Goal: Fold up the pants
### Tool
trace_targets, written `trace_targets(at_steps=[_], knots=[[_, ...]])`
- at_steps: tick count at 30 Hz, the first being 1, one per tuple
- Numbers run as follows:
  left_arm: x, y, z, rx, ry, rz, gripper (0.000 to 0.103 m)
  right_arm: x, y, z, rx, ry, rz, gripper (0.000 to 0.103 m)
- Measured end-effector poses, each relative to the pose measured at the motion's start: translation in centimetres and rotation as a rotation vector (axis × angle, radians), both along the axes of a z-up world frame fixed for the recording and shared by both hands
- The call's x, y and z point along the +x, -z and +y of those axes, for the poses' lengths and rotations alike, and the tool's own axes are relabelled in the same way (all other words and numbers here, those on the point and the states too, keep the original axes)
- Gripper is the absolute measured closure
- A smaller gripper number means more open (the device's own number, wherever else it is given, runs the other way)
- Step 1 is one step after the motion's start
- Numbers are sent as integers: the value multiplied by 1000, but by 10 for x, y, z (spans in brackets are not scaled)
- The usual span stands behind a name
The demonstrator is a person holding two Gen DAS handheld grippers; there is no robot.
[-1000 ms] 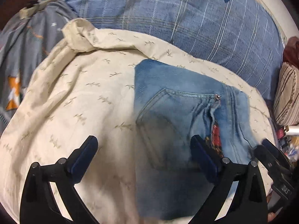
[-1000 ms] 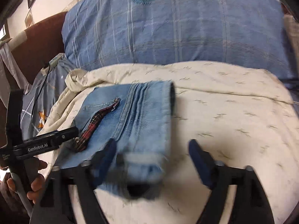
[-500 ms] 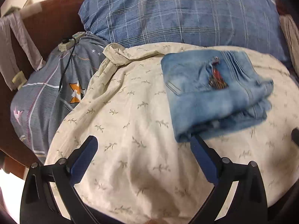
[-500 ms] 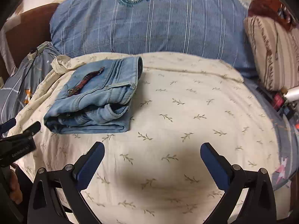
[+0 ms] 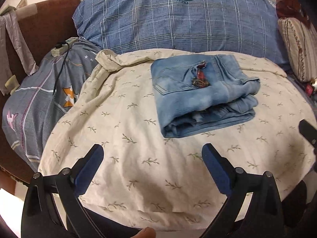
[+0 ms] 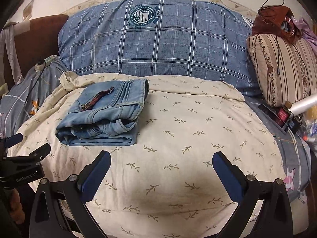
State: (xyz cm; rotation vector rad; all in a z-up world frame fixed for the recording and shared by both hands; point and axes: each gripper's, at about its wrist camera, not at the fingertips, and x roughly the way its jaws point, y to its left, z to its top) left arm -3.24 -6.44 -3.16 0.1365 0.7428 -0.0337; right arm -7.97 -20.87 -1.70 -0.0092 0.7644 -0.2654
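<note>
Pants (image 5: 200, 97): light blue denim, folded into a compact stack of several layers, lying flat on the bed sheet (image 5: 138, 158). In the right wrist view the pants (image 6: 107, 115) sit toward the left half of the sheet (image 6: 188, 138), their far edge near the pillow. A back pocket faces up; a strip of red patterned fabric (image 5: 200, 76) shows along it, possibly a lining or trim, hard to tell at this size. Folded edges face the cameras, with inner layers and a hem visible between top and bottom.

Left gripper (image 5: 152, 158): blue fingers (image 5: 89, 168) spread wide, grasping nothing, above bare sheet on the near side of the pants, not touching them.

Right gripper (image 6: 161, 170): fingers (image 6: 227, 174) likewise spread wide and empty, over bare sheet near the pants and to their right, apart from them. The left gripper's black body (image 6: 25, 162) shows at the left edge of this view.

Sheet: cream, printed with small leaf sprigs, wrinkled, bunched at its far left corner.

Pillow (image 6: 158, 39): large, blue plaid, round crest printed near the top, lying behind the sheet.

Cushion (image 6: 283, 69): beige, striped, at the right, beside the pillow.

Power strip (image 5: 64, 48): white, with a black cable, on grey-blue bedding at the left.
</note>
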Motion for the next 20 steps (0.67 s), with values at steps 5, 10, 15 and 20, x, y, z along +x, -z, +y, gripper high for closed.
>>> trace_targets(at_steps=[5,10,15,20], knots=[[-6,-4,-2,-63,47,9,3,-2,3,4,-9,4,9,0],[-10,-5,-9,-83,82,21,3,-1,3,2,-4,15,13,0],[-14,-5,-16,-113,119,34,3,-1,4,-3,-3,25,19,0],[-18,-10,-23,-98,131,22,3,1,3,-9,-3,33,29,0]])
